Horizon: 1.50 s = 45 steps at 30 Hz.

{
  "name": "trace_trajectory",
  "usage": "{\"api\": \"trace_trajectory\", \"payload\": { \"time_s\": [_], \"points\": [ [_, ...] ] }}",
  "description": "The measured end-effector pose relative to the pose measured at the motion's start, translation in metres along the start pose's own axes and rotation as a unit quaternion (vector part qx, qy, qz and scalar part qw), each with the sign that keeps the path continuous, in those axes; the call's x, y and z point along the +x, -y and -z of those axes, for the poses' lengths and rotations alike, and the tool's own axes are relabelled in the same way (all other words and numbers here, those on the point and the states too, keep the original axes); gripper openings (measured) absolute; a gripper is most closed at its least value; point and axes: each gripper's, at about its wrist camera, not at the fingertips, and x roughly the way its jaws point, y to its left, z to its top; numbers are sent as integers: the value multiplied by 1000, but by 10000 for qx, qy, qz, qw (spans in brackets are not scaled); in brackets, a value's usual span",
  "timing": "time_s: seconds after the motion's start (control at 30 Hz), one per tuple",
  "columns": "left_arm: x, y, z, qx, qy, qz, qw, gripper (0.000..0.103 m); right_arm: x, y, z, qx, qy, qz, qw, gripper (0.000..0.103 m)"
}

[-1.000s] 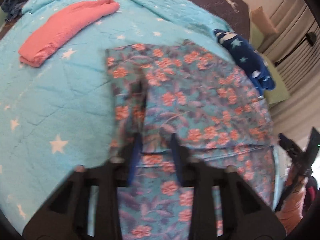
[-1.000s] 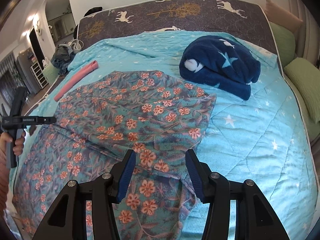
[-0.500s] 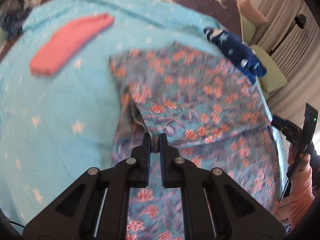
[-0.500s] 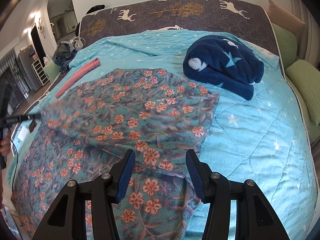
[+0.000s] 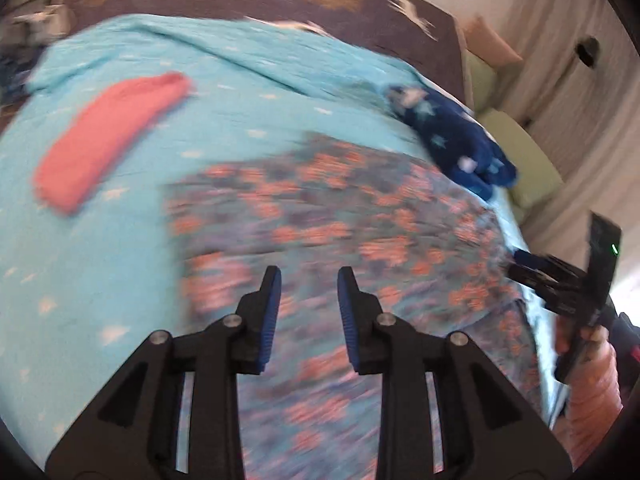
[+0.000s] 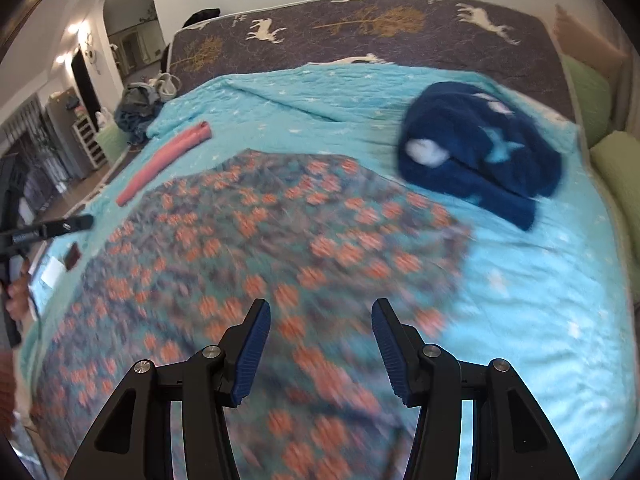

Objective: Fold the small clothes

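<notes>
A floral garment [image 6: 280,248], teal with orange blossoms, lies spread across a turquoise star-print quilt [image 6: 520,300] on a bed, its upper part apparently folded over the lower, though motion blur softens every edge. The cloth runs lengthwise from the bed's near edge toward the headboard [image 6: 360,24], directly ahead of and beneath both tools.

The left gripper [image 5: 308,280] hovers above the garment's left half with its blue pads apart and nothing between them. The right gripper [image 6: 320,312] hangs over the near right portion, jaws spread wider, likewise empty. Neither touches fabric, as far as the blur allows. The garment's left edge lies just left of the left gripper's fingertips, so that hand looks better placed for the next pinch there; the right-hand border sits just right of the right gripper.

A folded pink garment [image 5: 108,160] rests well apart on the quilt to the left, and a navy star-print fleece [image 6: 480,152] lies bundled near the garment's far right corner.

The right wrist view alone shows the room beyond the bed, a heap of clothes [image 6: 140,108] at its far left corner, and the fleece in full. The left wrist view alone shows curtains [image 5: 560,60] and the person's sleeved hand holding the right tool at the bed's edge.
</notes>
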Motion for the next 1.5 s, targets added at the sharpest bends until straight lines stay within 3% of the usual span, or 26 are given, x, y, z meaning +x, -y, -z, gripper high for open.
{"api": "trace_trajectory", "payload": {
  "time_s": [0.07, 0.13, 0.17, 0.2, 0.3, 0.4, 0.43, 0.53, 0.57, 0.67, 0.7, 0.77, 0.83, 0.93, 1.07, 1.13, 1.2, 1.5],
  "points": [
    [29, 16, -5, 98, -260, 172, 9995, 30, 19, -4, -11, 119, -121, -356, 9992, 54],
    [64, 24, -2, 241, -537, 47, 9983, 31, 41, -6, -14, 202, -356, -537, 9977, 52],
    [76, 23, 3, 261, -645, -44, 9976, 31, 52, -5, -12, 151, -491, -333, 9981, 52],
    [86, 19, 8, 281, -636, -44, 9976, 30, 65, -2, -7, -47, -579, 167, 9982, 50],
    [78, 11, 13, 291, -371, 193, 9987, 30, 64, 15, 2, -181, -224, 707, 9971, 46],
    [67, 2, 15, 47, -365, 178, 9992, 30, 54, 46, 1, 590, -160, 828, 9947, 5],
    [61, 1, 17, -10, -340, 117, 9994, 30, 52, 53, 3, 766, -173, 712, 9944, 4],
    [42, 1, 29, -36, -271, -110, 9996, 33, 35, 55, 13, 1027, -136, 488, 9934, 10],
    [32, 2, 36, -10, -233, -151, 9996, 39, 25, 51, 19, 1051, -105, 471, 9933, 11],
    [7, 7, 55, 207, -50, -260, 9994, 61, -12, 31, 44, 895, 88, -107, 9959, 20],
    [5, 9, 59, 368, -60, -529, 9979, 62, -17, 25, 51, 804, 22, -190, 9966, 23],
    [11, 3, 62, 538, -153, -1005, 9934, 62, -18, 22, 63, 742, -260, 105, 9968, 25],
    [21, -12, 64, 348, -321, -1176, 9919, 62, -8, 35, 76, 1033, -511, 460, 9923, 20],
    [0, -16, 70, 48, -144, -1148, 9933, 62, -25, 54, 84, 1885, -336, 200, 9813, 20],
    [-44, -5, 92, 214, 242, -1143, 9929, 63, -65, 38, 101, 1682, -48, 261, 9854, 22],
    [-60, -7, 107, 59, 358, -1071, 9936, 70, -85, 34, 120, 1701, 85, 192, 9852, 28],
    [-73, -11, 125, -161, 476, -984, 9939, 75, -102, 26, 139, 1748, 234, 180, 9842, 46],
    [-97, -28, 196, -385, 172, -1093, 9931, 76, -144, 13, 206, 1758, 308, 10, 9839, 49]
  ]
}}
